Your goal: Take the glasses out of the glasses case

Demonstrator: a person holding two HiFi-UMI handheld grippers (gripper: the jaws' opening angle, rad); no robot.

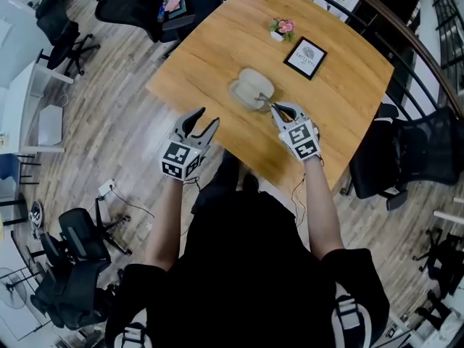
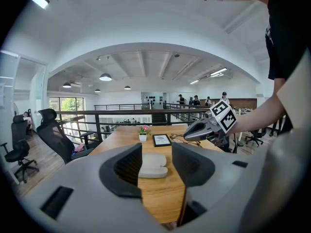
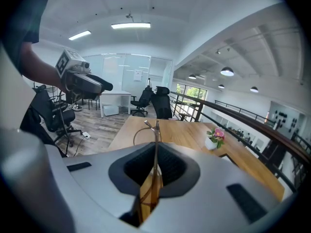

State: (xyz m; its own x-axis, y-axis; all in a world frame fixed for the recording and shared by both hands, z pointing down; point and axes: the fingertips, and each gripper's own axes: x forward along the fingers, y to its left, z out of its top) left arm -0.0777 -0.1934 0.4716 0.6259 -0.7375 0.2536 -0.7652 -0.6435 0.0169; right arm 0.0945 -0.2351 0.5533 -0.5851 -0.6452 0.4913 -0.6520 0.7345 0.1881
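Observation:
A pale grey glasses case [image 1: 252, 89] lies near the middle of the wooden table [image 1: 341, 85] and looks open. My right gripper [image 1: 275, 109] hovers just right of the case, shut on thin-rimmed glasses [image 3: 154, 130], which stick out edge-on between its jaws. In the left gripper view the glasses [image 2: 181, 139] hang from the right gripper [image 2: 190, 132] above the table. My left gripper [image 1: 208, 117] is open and holds nothing, at the table's near-left edge. It points at the case [image 2: 153, 165], which sits well beyond its jaws.
A small pot of pink flowers [image 1: 281, 29] and a black picture frame [image 1: 305, 56] stand on the far side of the table. Black office chairs [image 1: 406, 158] stand around it, and a railing [image 1: 406, 35] runs behind.

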